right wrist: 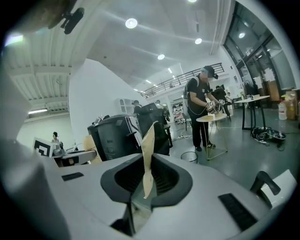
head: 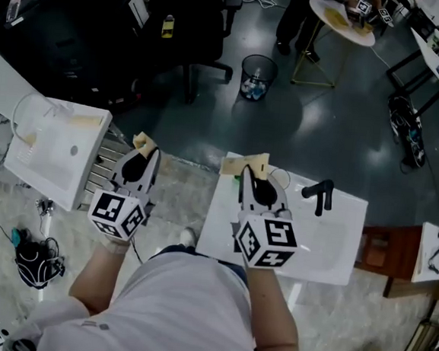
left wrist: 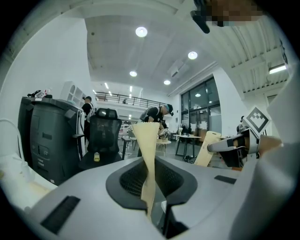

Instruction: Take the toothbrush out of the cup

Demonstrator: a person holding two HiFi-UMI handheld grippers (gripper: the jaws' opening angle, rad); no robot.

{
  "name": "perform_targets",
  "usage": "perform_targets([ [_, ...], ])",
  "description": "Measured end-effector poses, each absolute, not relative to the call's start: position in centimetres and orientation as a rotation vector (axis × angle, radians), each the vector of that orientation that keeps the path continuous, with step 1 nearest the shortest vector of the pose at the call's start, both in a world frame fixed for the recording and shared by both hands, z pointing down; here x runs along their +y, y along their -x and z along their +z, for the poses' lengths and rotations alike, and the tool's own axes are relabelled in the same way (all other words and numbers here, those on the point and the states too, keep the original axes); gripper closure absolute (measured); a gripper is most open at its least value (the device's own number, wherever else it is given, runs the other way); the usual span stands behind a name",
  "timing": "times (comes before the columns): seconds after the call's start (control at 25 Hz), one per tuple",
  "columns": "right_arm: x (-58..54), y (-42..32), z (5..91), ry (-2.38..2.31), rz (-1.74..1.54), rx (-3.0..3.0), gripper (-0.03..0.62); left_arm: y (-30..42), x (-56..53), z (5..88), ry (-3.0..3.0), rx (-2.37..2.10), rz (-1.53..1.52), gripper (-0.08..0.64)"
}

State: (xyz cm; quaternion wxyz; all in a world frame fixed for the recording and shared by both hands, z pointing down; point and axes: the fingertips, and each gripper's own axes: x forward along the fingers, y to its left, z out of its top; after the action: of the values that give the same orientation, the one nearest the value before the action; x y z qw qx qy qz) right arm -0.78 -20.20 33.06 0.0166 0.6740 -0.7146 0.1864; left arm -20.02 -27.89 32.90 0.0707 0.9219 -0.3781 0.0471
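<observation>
I cannot make out a toothbrush or a cup in any view. In the head view my left gripper [head: 144,143] is held over the gap beside the white sink unit, and my right gripper [head: 246,167] hangs over the back left corner of the white basin [head: 335,250]. Both point nearly level, out toward the room. In the left gripper view the tan pads [left wrist: 146,140] lie pressed flat together with nothing between them. The tan pads [right wrist: 149,150] in the right gripper view are also pressed together and empty. Each gripper shows at the edge of the other's view, the right gripper [left wrist: 208,149] and the left gripper [right wrist: 89,140].
A black faucet [head: 319,193] stands on the basin. A second white sink unit [head: 54,149] sits at the left. Beyond are a dark office chair [head: 194,23], a wire waste bin [head: 257,76], a round table [head: 341,21] with a person [right wrist: 201,112] at it, and cables on the floor.
</observation>
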Motion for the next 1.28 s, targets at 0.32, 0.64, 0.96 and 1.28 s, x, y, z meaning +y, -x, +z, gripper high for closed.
perform_targets([
  [0.32, -20.2, 2.4, 32.8, -2.054, 0.56, -2.257, 0.538, 21.2, -27.3, 32.8, -2.748, -1.169, 0.101, 0.509],
  [0.64, -20.1, 2.8, 33.0, -2.05, 0.53, -2.243, 0.54, 21.5, -27.2, 32.7, -2.729, -1.176, 0.089, 0.509],
  [0.96, -20.3, 2.6, 32.9, -2.06, 0.526, -2.237, 0.54, 21.7, -27.4, 32.7, -2.724, -1.18, 0.089, 0.509],
  [1.28, -20.0, 2.2, 33.3, -2.065, 0.537, -2.229, 0.54, 21.4, -27.4, 32.9, -2.727, -1.171, 0.1, 0.509],
])
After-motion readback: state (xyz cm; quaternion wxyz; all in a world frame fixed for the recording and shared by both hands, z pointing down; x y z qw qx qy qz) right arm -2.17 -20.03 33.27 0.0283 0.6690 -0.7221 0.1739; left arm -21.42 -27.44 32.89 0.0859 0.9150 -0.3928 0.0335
